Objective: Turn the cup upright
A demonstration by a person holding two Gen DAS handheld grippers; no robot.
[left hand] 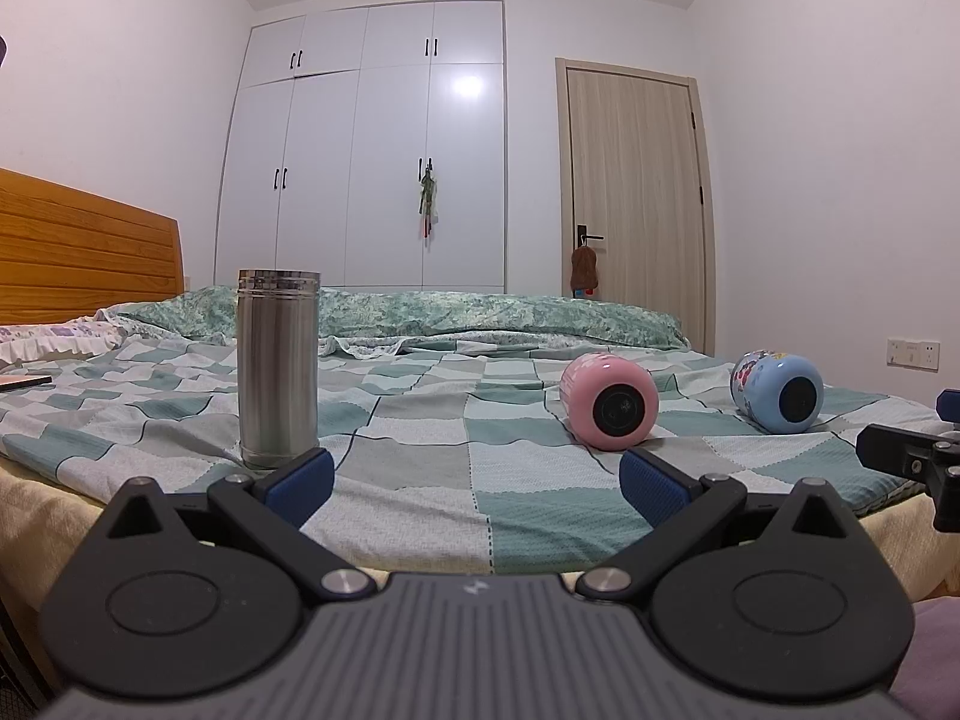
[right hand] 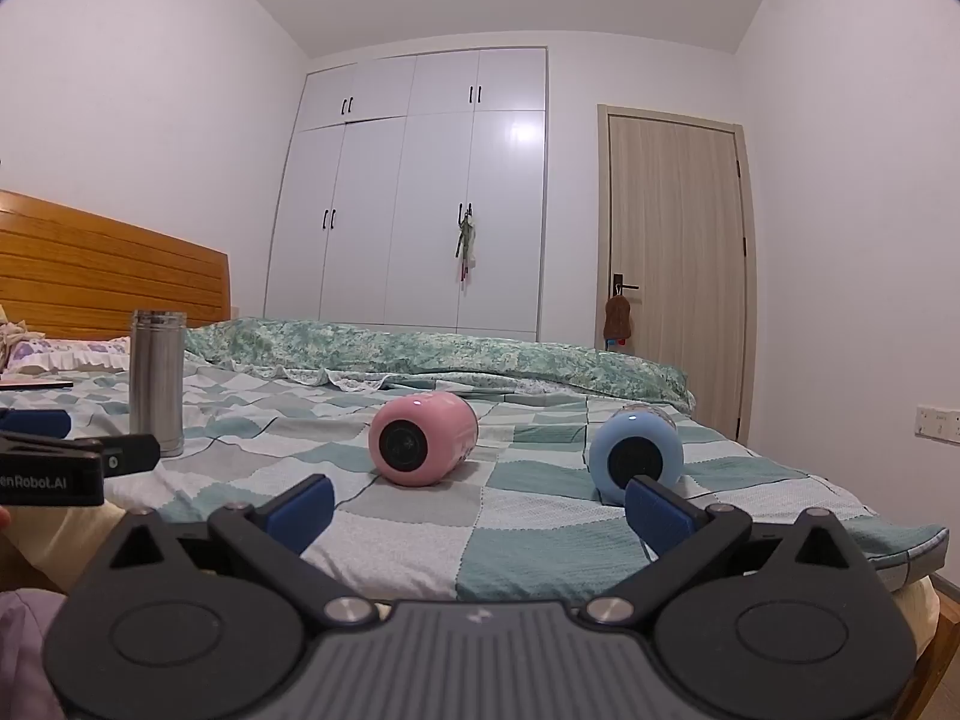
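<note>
A pink cup (left hand: 609,402) (right hand: 420,441) and a blue cup (left hand: 777,384) (right hand: 636,456) lie on their sides on the checked bedspread, bases toward me. A steel cup (left hand: 278,366) (right hand: 156,381) stands upright to their left. My left gripper (left hand: 477,480) is open and empty at the bed's near edge, its left finger just in front of the steel cup. My right gripper (right hand: 480,507) is open and empty, short of the pink and blue cups; its right finger overlaps the blue cup's base in view.
A folded green quilt (right hand: 450,360) lies across the far side of the bed. A wooden headboard (right hand: 108,276) is at the left, with a pillow and a flat book (right hand: 36,384) beside it. A wardrobe and a door stand behind.
</note>
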